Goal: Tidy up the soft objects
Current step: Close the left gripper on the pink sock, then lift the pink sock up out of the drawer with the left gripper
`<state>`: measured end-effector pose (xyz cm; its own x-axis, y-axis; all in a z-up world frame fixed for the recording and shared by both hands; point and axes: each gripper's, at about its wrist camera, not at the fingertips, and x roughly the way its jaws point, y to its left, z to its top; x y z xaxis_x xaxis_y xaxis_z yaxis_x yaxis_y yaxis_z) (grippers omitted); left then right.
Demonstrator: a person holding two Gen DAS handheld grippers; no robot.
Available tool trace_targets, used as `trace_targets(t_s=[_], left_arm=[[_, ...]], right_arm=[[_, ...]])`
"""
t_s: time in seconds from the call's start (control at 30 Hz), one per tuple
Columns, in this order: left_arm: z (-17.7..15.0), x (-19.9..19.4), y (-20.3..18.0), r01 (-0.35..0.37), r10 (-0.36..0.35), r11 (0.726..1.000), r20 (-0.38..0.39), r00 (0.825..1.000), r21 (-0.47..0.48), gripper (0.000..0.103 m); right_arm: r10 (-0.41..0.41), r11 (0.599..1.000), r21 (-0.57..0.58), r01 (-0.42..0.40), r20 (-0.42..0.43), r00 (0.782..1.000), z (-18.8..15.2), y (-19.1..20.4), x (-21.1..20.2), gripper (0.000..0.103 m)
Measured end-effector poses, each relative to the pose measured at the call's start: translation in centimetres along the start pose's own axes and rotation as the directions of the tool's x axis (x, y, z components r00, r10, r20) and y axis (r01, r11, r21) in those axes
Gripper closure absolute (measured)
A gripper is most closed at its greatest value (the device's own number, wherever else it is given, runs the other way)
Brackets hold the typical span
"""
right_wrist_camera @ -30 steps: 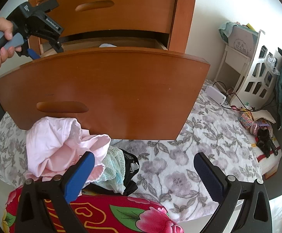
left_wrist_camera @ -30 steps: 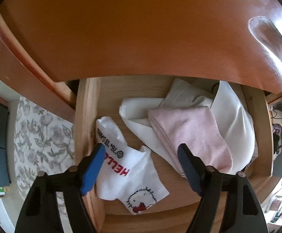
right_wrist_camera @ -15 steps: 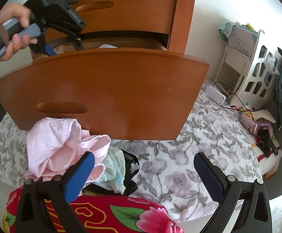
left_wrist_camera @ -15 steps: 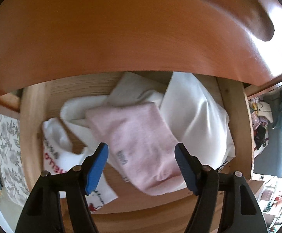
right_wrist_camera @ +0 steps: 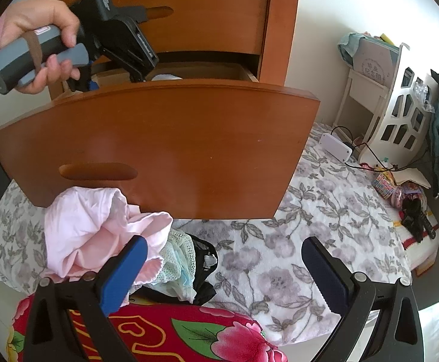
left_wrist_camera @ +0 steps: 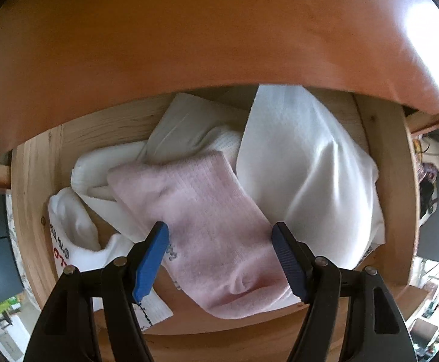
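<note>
The pulled-out orange-brown wooden drawer [right_wrist_camera: 165, 147] stands over the grey floral bedspread [right_wrist_camera: 295, 241]. Inside it, a large white folded cloth [left_wrist_camera: 307, 175] fills the right side, with a pale pink ribbed sock [left_wrist_camera: 207, 220] lying across the middle and a white printed sock [left_wrist_camera: 68, 229] at the left wall. The left gripper [left_wrist_camera: 219, 256] points down over the pink sock, fingers apart, not pressing it. The right gripper [right_wrist_camera: 222, 274] hangs wide apart and empty above a crumpled pink garment [right_wrist_camera: 98, 232] on the bed.

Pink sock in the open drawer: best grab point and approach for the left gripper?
Grip the pink sock across its narrow mid-section, from straight above. It lies flat on top of the white clothes, and the left gripper hangs open, its fingers on either side of that width.
</note>
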<state>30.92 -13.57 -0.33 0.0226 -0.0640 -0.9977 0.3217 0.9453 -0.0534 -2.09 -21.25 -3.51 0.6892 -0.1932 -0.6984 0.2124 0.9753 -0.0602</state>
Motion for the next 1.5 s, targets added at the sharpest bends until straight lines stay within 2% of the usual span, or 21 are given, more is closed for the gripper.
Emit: trace_targets(t_s=[0.17,0.27,0.4,0.5,0.63,0.8,0.9,1.0,1.2,1.37,1.4,1.5], left_arm=[[1.2,0.5,-0.7,0.002,-0.002,1.0,-0.004,1.0,0.021,0.035],[1.0,0.1,0.3,-0.001,0.001,1.0,0.012,1.0,0.03,0.044],[1.2,-0.3,1.6,0.007,-0.007,1.0,0.031,0.999,0.008,0.063],[1.1,-0.8,2.0,0.026,-0.026,1.0,0.056,0.998,0.004,0.076],[0.8,-1.4,2.2,0.014,-0.016,1.0,0.083,0.996,0.019,0.089],[-0.2,-2.2,1.9,0.013,-0.015,1.0,0.15,0.989,0.019,0.094],[-1.1,-3.2,2.2,0.024,-0.026,1.0,0.207,0.978,0.011,0.095],[-2.5,-4.7,2.3,0.037,-0.038,0.999,0.28,0.959,0.009,0.095],[-6.2,-7.5,2.9,0.048,-0.049,0.999,0.429,0.902,0.012,0.095],[-10.3,-11.3,3.6,0.121,-0.095,0.993,0.549,0.83,-0.011,0.095],[-11.4,-12.2,3.6,0.133,-0.102,0.991,0.581,0.808,-0.012,0.095],[-14.4,-13.8,4.0,0.143,-0.099,0.99,0.65,0.754,-0.015,0.095]], right_arm=[[0.001,1.0,0.002,-0.001,0.001,1.0,0.0,0.0,0.0,0.0],[0.001,1.0,0.001,-0.001,0.0,1.0,0.1,0.0,0.0,0.0],[0.0,1.0,0.0,0.0,0.0,1.0,0.0,0.0,0.1,0.0],[0.001,1.0,0.001,-0.001,0.0,1.0,0.0,0.0,0.1,0.0],[0.0,1.0,0.001,0.0,0.0,1.0,0.0,0.0,0.1,0.0],[-0.001,1.0,-0.002,0.001,-0.001,1.0,0.0,0.0,0.1,0.0],[-0.001,1.0,-0.001,0.001,0.002,1.0,0.0,0.0,0.1,0.0],[-0.001,1.0,0.001,0.001,0.008,1.0,-0.1,0.0,0.0,0.0],[-0.005,1.0,-0.006,0.005,0.017,1.0,-0.2,0.1,-0.3,0.0],[-0.006,1.0,-0.016,0.007,0.03,1.0,-0.2,0.3,-0.5,0.0],[-0.006,1.0,-0.016,0.007,0.037,0.999,-0.2,0.3,-0.7,0.0],[-0.005,1.0,-0.019,0.006,0.057,0.998,-0.3,0.4,-1.1,0.0]])
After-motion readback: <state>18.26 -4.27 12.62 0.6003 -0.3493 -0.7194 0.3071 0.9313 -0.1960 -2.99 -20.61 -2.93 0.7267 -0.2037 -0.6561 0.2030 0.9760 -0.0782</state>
